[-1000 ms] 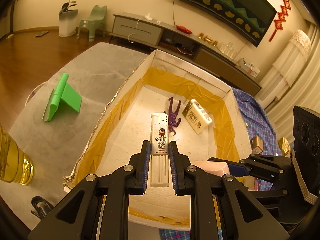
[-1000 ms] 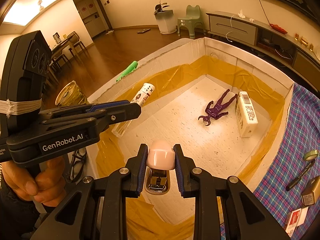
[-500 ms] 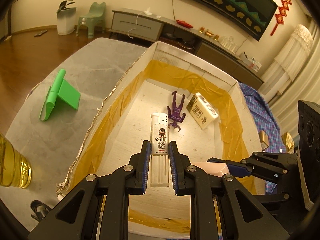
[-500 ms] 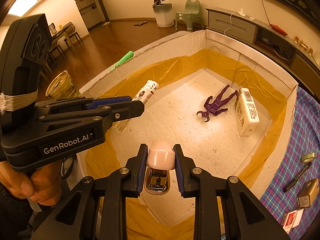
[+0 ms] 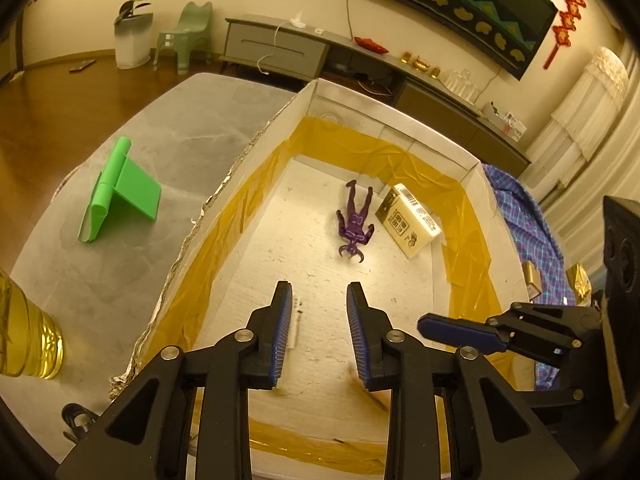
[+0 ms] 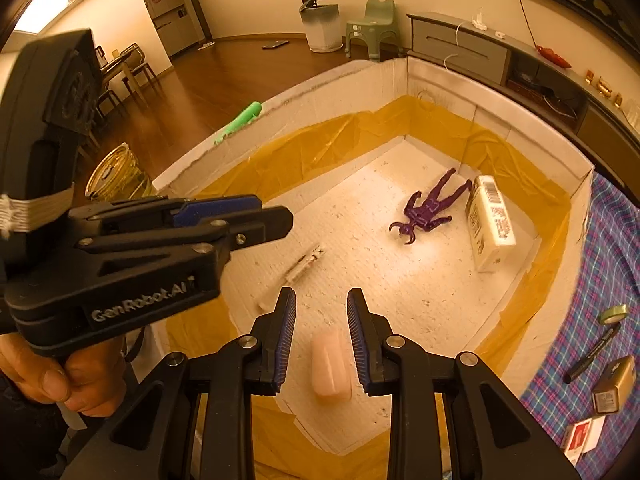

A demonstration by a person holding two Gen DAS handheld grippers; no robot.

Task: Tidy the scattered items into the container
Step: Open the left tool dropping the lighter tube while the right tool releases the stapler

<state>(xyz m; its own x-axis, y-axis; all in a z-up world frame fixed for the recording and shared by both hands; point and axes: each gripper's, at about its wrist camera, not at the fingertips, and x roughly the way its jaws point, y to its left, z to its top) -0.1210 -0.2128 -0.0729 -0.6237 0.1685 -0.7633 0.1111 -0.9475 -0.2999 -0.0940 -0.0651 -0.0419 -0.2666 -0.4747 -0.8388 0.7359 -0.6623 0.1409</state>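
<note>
Both grippers hang open and empty over a white box (image 5: 248, 148) lined with yellow tape, also in the right wrist view (image 6: 288, 92). My left gripper (image 5: 316, 296) has a white lighter (image 5: 295, 322) beside its left finger, blurred in the right wrist view (image 6: 302, 266). My right gripper (image 6: 322, 300) is over a pink stapler (image 6: 331, 366), blurred. On the box floor lie a purple figure (image 5: 354, 222) and a small cream carton (image 5: 408, 220), both also in the right wrist view: figure (image 6: 430, 206), carton (image 6: 490, 220).
A green phone stand (image 5: 120, 192) lies on the grey table left of the box, with a yellow oil bottle (image 5: 24, 336) near it. On the plaid cloth to the right lie a marker (image 6: 592, 354), a tape roll (image 6: 614, 312), a gold box (image 6: 614, 386) and a red-white pack (image 6: 582, 436).
Both grippers opened. The left one let go of the white lighter and the right one let go of the pink stapler; both items dropped into the box.
</note>
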